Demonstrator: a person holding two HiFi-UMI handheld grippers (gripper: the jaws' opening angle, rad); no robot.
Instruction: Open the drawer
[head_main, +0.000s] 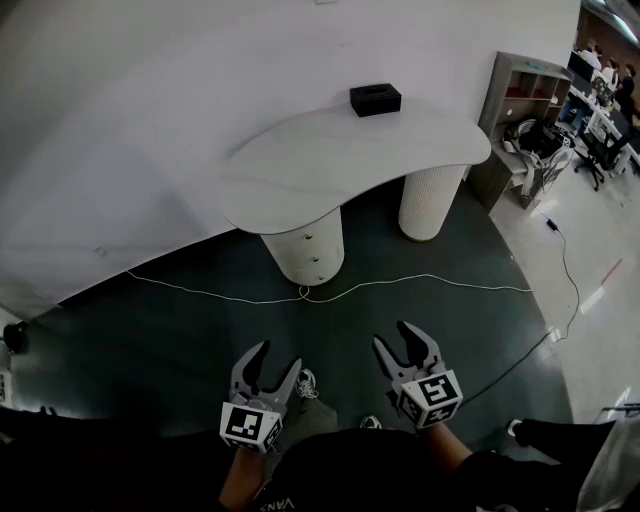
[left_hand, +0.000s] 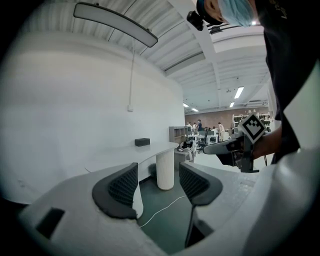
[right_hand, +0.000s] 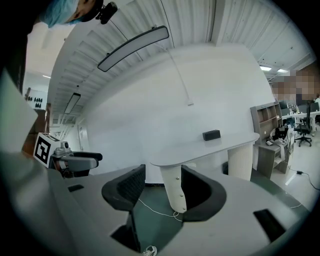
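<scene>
Hovering well short of the desk (head_main: 350, 150), left gripper (head_main: 277, 360) and right gripper (head_main: 397, 338) both empty, jaws wide; left pedestal (head_main: 305, 245) drawers shut.

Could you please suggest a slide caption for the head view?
Open, empty left tongs and right tongs face the white table and its drawer pedestal from a distance.

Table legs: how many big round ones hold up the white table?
2. The left leg stands under the table's left part, nearer the camera; the right leg stands under its right end. The tabletop could hide more.
</scene>
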